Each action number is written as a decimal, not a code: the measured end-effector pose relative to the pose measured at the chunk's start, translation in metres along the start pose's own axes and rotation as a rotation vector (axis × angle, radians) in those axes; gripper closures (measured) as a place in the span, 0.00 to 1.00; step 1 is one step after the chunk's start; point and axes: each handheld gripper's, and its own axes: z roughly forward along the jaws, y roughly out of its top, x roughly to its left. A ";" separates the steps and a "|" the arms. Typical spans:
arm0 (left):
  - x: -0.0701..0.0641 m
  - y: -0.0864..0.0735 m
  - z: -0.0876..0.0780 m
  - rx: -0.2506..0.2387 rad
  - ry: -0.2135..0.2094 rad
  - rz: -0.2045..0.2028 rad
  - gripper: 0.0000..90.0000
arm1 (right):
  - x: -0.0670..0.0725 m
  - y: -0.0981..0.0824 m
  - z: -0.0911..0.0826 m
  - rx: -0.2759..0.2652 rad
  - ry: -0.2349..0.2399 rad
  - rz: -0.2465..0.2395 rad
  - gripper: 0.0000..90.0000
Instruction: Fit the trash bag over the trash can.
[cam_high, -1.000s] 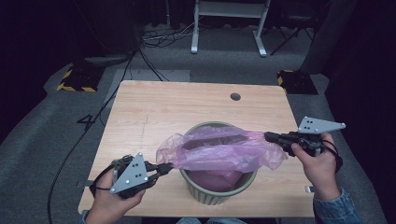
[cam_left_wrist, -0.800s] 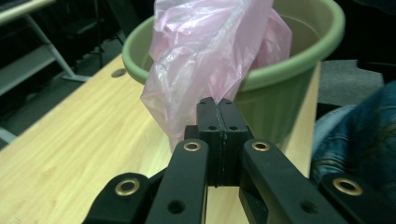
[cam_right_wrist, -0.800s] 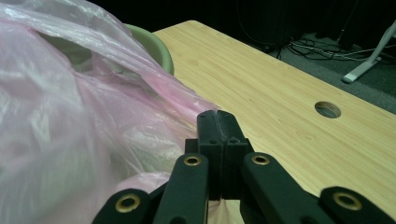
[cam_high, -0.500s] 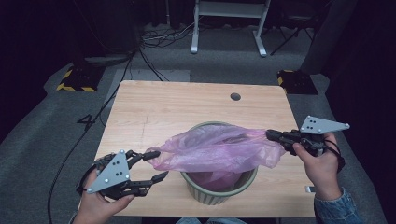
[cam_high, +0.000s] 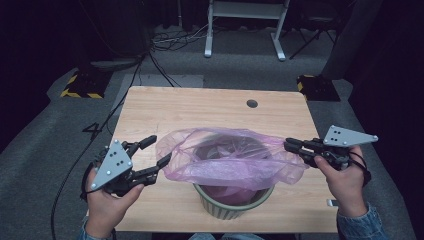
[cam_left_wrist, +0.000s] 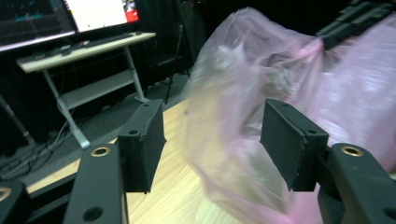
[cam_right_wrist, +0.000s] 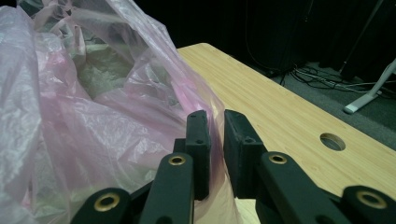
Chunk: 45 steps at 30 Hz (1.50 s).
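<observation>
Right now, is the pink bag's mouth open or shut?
Open. The pink bag billows wide over the green bin, and the high view looks down into it.

Dark room, grey carpet

Wooden table (cam_high: 165, 107) up front, white desk frame (cam_high: 245, 25) and cables (cam_high: 172, 42) behind it.
</observation>
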 end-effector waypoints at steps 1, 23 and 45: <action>0.004 -0.001 0.004 0.006 -0.012 -0.018 0.42 | 0.000 0.001 0.001 -0.002 0.002 -0.002 0.88; 0.039 -0.056 0.091 0.282 -0.179 -0.223 1.00 | -0.026 -0.017 0.047 0.055 0.004 0.033 1.00; 0.025 -0.110 0.077 0.408 -0.216 -0.246 1.00 | -0.014 -0.098 0.055 0.177 0.057 0.139 1.00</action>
